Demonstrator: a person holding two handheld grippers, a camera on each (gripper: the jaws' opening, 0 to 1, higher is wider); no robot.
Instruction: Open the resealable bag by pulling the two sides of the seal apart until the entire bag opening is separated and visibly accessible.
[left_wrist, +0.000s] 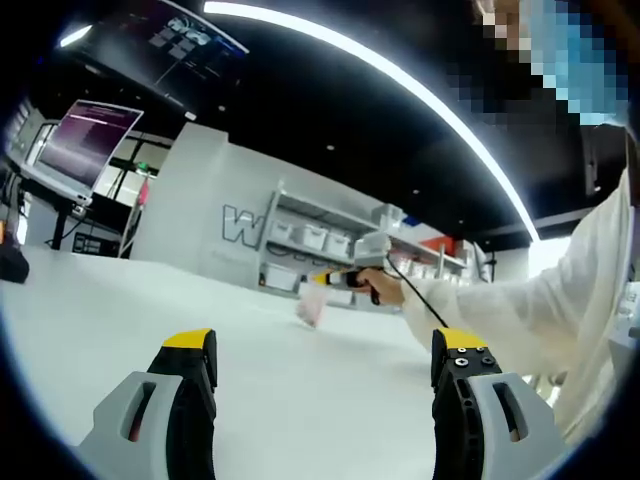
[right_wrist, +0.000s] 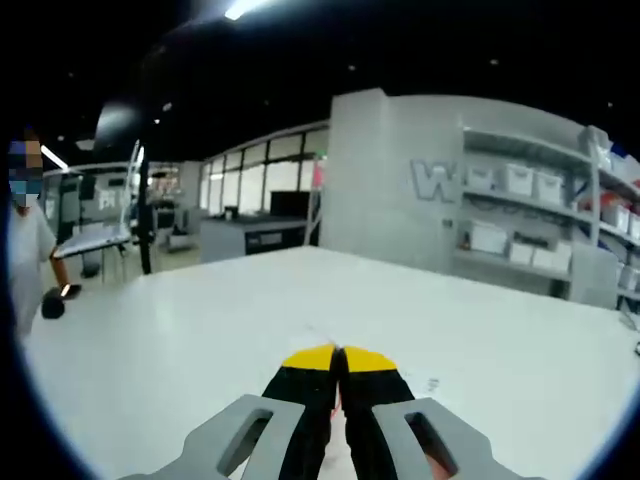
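In the left gripper view my left gripper (left_wrist: 325, 345) is open, its yellow-tipped jaws wide apart over the white table (left_wrist: 150, 320) with nothing between them. Further off, a hand holds my right gripper (left_wrist: 324, 280) above the table. A small pinkish translucent bag (left_wrist: 311, 310) hangs down from its tips. In the right gripper view my right gripper (right_wrist: 337, 352) has its jaws pressed together. A thin pink strip of the bag (right_wrist: 339, 425) shows in the slit between them; the bag's remaining part is hidden under the jaws.
A person in a white coat (left_wrist: 560, 300) stands at the right of the left gripper view. Shelves with white bins (left_wrist: 320, 240) line the far wall, also seen as shelves (right_wrist: 520, 230). Monitors (left_wrist: 90, 140) stand far left. Another person (right_wrist: 30, 250) stands at the table's left edge.
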